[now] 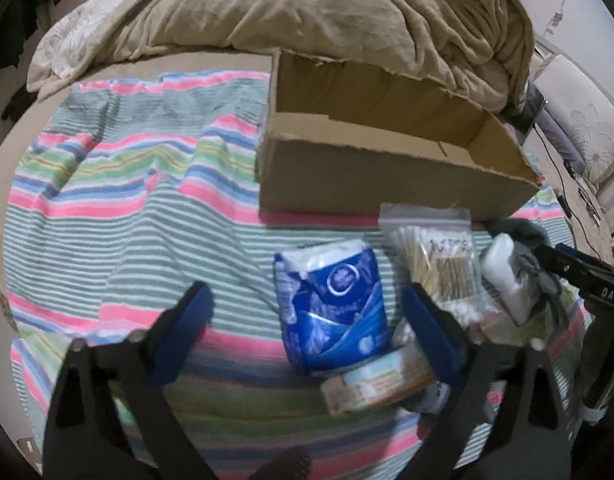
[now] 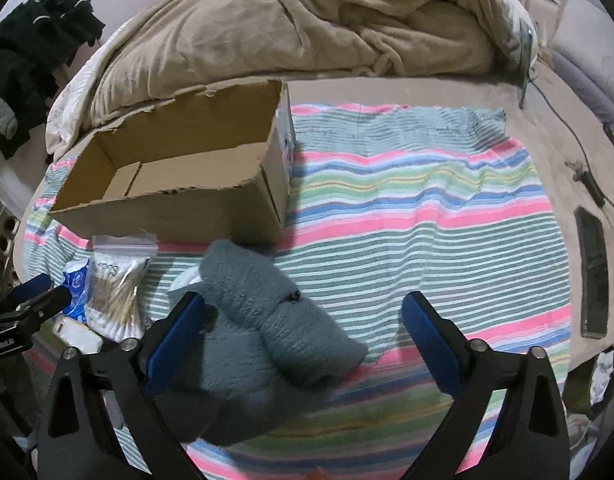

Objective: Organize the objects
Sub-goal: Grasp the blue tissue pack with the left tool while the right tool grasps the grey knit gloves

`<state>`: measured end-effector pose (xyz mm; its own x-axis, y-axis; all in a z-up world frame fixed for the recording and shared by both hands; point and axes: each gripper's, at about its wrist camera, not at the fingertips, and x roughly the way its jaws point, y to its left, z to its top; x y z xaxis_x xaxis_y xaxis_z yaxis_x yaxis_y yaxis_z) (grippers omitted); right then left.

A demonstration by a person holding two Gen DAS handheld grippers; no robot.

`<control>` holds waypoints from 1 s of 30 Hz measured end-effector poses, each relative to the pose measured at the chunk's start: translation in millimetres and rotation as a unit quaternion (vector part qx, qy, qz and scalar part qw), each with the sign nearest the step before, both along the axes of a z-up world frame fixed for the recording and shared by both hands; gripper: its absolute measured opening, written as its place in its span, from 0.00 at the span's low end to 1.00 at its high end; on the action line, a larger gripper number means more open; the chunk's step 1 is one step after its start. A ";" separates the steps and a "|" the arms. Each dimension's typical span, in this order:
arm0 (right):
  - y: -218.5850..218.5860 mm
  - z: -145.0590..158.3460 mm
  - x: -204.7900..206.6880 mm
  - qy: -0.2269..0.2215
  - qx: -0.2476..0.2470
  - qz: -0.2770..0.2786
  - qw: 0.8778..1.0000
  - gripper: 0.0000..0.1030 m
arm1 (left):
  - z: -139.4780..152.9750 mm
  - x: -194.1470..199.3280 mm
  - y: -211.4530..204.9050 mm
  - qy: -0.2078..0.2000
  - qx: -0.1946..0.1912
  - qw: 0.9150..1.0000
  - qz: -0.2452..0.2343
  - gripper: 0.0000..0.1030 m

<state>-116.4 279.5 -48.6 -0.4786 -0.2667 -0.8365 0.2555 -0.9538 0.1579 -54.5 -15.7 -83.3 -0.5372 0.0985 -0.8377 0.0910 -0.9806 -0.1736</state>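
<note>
An open cardboard box [image 1: 387, 176] stands empty on a striped towel [image 1: 127, 200]; it also shows in the right wrist view [image 2: 175, 196]. In front of it lie a blue tissue pack [image 1: 335, 304], a zip bag of cotton swabs [image 1: 439, 256], a white bottle [image 1: 503, 276] and a small flat packet [image 1: 379, 388]. My left gripper [image 1: 307, 320] is open, its jaws either side of the tissue pack. My right gripper [image 2: 303, 328] is open over grey folded socks [image 2: 267, 320], touching nothing. The swab bag [image 2: 115, 288] and tissue pack [image 2: 75, 284] lie left of the socks.
A crumpled tan blanket [image 1: 327, 12] is heaped behind the box. A dark remote-like object [image 2: 593, 276] and a cable [image 2: 567, 128] lie on the bed at right. Dark clothes [image 2: 35, 40] hang at far left. Bare striped towel [image 2: 427, 200] spreads right of the box.
</note>
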 end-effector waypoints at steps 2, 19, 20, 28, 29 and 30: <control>0.2 -4.2 -2.1 -0.012 -0.010 0.006 1.000 0.88 | -4.3 -3.0 0.6 -0.003 0.003 1.000 -0.005 0.87; 1.4 -2.4 14.6 -0.009 -0.068 0.060 0.996 0.41 | -12.5 -6.0 12.6 0.005 0.021 0.998 -0.051 0.37; 1.2 -0.7 16.8 -0.006 -0.068 0.061 0.996 0.41 | -12.1 -5.3 13.6 0.005 0.025 0.998 -0.053 0.35; 4.9 29.8 26.3 0.034 -0.065 0.061 0.995 0.40 | 2.5 4.2 15.5 0.025 0.042 0.997 -0.063 0.20; 4.6 34.1 27.1 0.039 -0.066 0.061 0.995 0.40 | 4.8 5.8 15.1 0.029 0.042 0.997 -0.063 0.19; 4.8 39.0 28.2 0.044 -0.068 0.063 0.995 0.40 | 7.1 6.6 14.7 0.033 0.041 0.997 -0.064 0.18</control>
